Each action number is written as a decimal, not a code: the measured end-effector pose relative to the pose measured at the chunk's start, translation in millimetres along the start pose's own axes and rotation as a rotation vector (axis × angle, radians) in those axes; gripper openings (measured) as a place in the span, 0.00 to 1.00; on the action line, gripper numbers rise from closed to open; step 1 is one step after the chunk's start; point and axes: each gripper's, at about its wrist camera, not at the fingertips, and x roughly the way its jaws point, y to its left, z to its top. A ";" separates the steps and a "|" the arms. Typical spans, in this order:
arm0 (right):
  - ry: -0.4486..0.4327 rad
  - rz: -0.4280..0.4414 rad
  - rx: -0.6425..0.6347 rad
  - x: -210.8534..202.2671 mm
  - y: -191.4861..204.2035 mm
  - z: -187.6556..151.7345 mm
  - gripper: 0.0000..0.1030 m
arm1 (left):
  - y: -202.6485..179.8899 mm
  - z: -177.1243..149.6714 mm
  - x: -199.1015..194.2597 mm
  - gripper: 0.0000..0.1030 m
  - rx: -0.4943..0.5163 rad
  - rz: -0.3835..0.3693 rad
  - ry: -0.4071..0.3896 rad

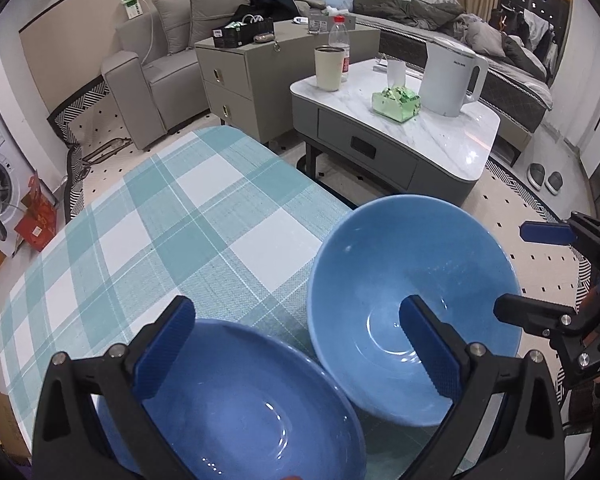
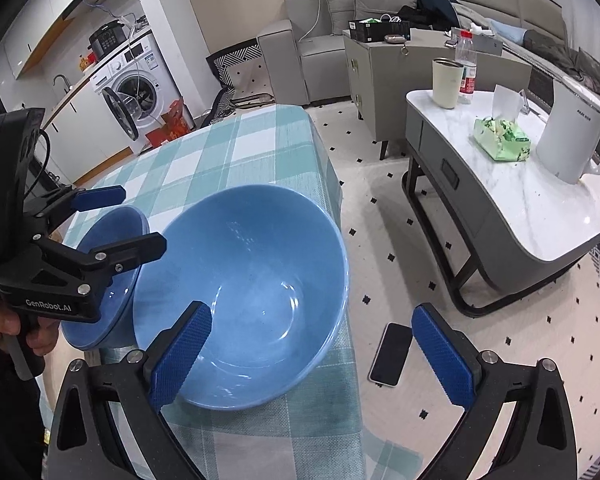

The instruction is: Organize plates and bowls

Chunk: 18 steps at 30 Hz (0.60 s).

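Two blue bowls sit side by side on the teal checked tablecloth (image 1: pixel 172 216). The darker, shallower bowl (image 1: pixel 240 404) is on the left, and the larger light-blue bowl (image 1: pixel 412 276) stands by the table's right edge. My left gripper (image 1: pixel 298 354) hangs open above both, its left pad over the dark bowl and its right pad over the big bowl's inside. My right gripper (image 2: pixel 312 356) is open at the big bowl (image 2: pixel 252 280), with the near rim between its fingers and nothing clamped. The right wrist view also shows the left gripper (image 2: pixel 120 222) over the dark bowl (image 2: pixel 84 336).
A phone (image 2: pixel 392 354) lies on the floor just right of the table. A marble coffee table (image 2: pixel 512 200) beyond holds a white kettle (image 2: pixel 572 140), a green tissue pack (image 2: pixel 500 140), a cup and a bottle. A hand (image 2: pixel 4 328) grips the left tool.
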 end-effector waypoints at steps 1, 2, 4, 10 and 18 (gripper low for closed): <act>0.004 0.002 0.001 1.5 -0.8 -0.1 0.99 | -1.0 0.4 1.6 0.99 0.006 -0.001 0.002; 0.008 0.003 0.003 2.9 -1.2 -0.3 0.99 | -2.0 0.9 3.1 0.99 0.011 -0.003 0.006; 0.017 0.009 0.011 6.1 -2.3 -1.3 0.99 | -3.2 1.9 5.3 0.99 0.016 -0.009 0.005; 0.036 0.014 0.038 15.1 -6.1 -6.4 0.96 | -6.5 4.5 12.5 0.99 0.031 -0.034 0.002; 0.061 0.016 0.044 22.5 -4.9 -12.4 0.84 | -9.1 3.7 22.2 0.91 0.044 -0.040 0.022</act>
